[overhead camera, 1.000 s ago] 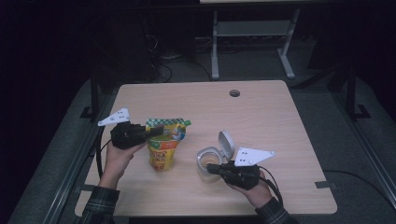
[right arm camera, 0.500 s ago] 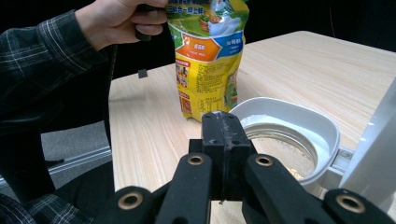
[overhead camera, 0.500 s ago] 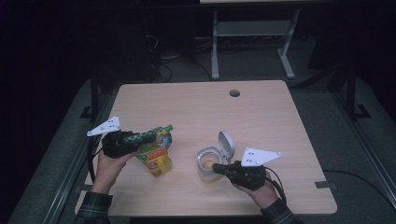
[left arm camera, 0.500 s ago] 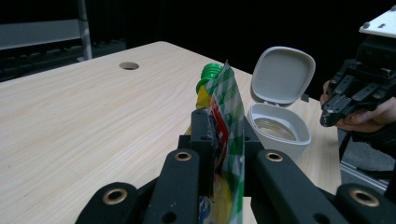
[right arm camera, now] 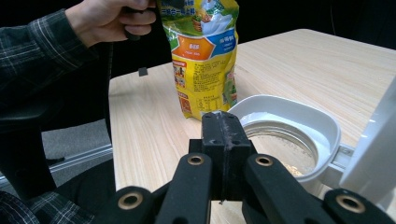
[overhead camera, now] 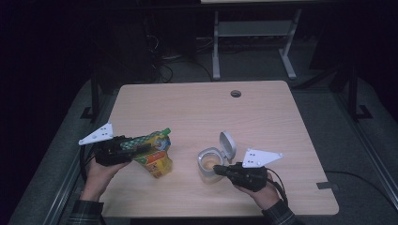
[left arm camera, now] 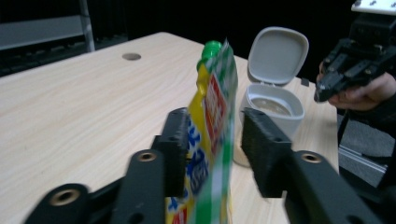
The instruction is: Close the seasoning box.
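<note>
A yellow and green spouted pouch (overhead camera: 152, 157) stands tilted on the table's near left, its green cap (left arm camera: 211, 48) at the top. My left gripper (overhead camera: 143, 148) is at its upper part. Its jaws have just been opening: in the left gripper view the pouch (left arm camera: 212, 116) is between them, against one pad, with a gap at the other. A small white container (overhead camera: 210, 164) with its hinged lid (overhead camera: 228, 143) up stands to the right. My right gripper (overhead camera: 221, 171) is shut with its tips at the container's near rim (right arm camera: 299, 114), nothing between the jaws.
The wooden table (overhead camera: 197, 108) has a round cable hole (overhead camera: 235, 93) near its far edge. A grey frame (overhead camera: 253, 33) stands on the dark floor beyond. The person's hand and plaid sleeve (right arm camera: 42, 51) are behind the pouch in the right gripper view.
The left hand has carried the pouch leftward and toward the near edge, and its jaws have spread apart around it. The right gripper and the container have stayed put.
</note>
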The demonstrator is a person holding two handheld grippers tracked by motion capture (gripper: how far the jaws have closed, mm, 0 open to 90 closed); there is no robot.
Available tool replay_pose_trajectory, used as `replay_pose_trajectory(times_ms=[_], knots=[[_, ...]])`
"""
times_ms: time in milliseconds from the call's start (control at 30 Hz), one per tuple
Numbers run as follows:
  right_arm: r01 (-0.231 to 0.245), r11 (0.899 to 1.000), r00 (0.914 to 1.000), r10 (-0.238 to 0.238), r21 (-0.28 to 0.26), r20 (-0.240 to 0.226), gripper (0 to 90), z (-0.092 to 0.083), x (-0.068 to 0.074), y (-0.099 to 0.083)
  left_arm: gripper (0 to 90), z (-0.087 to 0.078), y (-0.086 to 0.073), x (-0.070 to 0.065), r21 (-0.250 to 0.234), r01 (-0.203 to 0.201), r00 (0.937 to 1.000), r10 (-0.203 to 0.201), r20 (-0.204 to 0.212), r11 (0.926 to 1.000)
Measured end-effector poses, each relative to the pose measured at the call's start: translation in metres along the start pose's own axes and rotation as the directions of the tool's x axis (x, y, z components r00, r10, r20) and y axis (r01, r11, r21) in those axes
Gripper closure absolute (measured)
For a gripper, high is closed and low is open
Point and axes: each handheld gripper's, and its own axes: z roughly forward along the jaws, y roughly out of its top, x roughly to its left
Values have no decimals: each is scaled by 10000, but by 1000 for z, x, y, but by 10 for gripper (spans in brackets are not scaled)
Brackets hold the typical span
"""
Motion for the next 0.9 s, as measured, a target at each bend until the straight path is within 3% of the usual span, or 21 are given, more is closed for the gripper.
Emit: replay_pose_trajectory(times_ms=[300,633,700,833,900], knots=[[-28,10000,9998,27,53,217,900,-12,-2,-4,428,-16,-15,-2,545,68,9995,-52,-300,9985],[-153,9998,9979,144,128,625,900,-33,-10,-11,325,-30,-44,-7,1194,351,9937,-219,-1098,9922],[-124,9998,9964,110,155,841,900,-40,-12,-13,306,-30,-52,-8,1460,370,9900,-164,-1399,9886],[-167,9996,9941,141,241,1072,900,-47,-16,-16,275,-27,-62,-10,1821,366,9878,-79,-1558,9826],[-243,9995,9914,215,205,1287,900,-53,-20,-19,259,-23,-69,-13,2154,433,9854,-62,-1702,9756]])
